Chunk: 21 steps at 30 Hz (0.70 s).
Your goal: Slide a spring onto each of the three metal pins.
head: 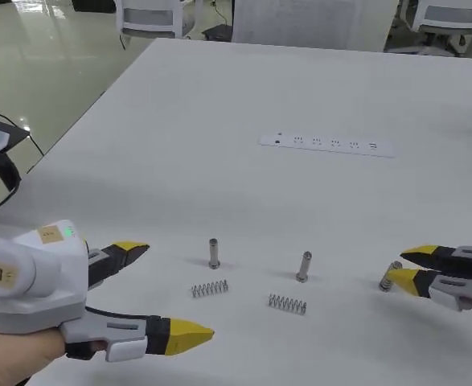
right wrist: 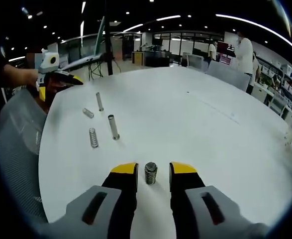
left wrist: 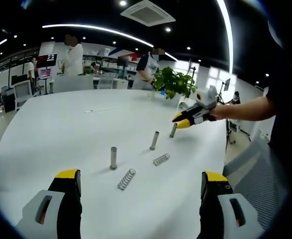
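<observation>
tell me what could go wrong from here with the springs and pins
1. The open right gripper straddles the small metal pin already wearing a spring; a sideways withdrawal could topple it.
2. The two bare upright metal pins seem unfixed on the white table; pushing a spring on could tip them.
3. The two loose coil springs may roll or skid when pinched.

Wide bare white tabletop (head: 316, 80) beyond the flat white power strip (head: 326, 144). Nearer, low passage barred by an upright grey metal pin (head: 214, 252) and a second pin (head: 304, 266), well apart, with a loose coiled steel spring (head: 210, 289) and a second spring (head: 287, 303) lying just before them. Open lane between the pins.
</observation>
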### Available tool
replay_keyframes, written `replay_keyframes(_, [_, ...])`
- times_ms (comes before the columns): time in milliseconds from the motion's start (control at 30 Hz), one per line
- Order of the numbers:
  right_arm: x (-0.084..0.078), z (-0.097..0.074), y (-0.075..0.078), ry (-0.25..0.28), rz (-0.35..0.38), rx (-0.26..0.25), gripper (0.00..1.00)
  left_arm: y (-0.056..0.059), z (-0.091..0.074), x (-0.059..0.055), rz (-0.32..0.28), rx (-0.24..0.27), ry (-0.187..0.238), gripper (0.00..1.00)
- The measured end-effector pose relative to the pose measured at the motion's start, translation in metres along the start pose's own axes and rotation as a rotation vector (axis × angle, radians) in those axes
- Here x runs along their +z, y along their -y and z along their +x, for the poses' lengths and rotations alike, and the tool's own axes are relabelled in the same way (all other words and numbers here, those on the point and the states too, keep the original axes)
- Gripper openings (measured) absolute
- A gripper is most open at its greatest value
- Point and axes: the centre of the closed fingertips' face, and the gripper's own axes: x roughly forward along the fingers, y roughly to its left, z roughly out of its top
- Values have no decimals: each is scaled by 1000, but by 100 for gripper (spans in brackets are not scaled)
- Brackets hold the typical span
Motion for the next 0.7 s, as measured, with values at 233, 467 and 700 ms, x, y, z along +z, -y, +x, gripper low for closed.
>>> replay_keyframes(233, [4, -3, -1, 14, -4, -4, 31, -1, 0, 0, 1, 1, -1, 98])
replay_keyframes(467, [8, -7, -3, 25, -7, -4, 35, -1, 1, 1, 1, -1, -2, 98])
replay_keyframes(700, [18, -14, -9, 50, -26, 1, 40, -2, 2, 1, 1, -1, 0, 98])
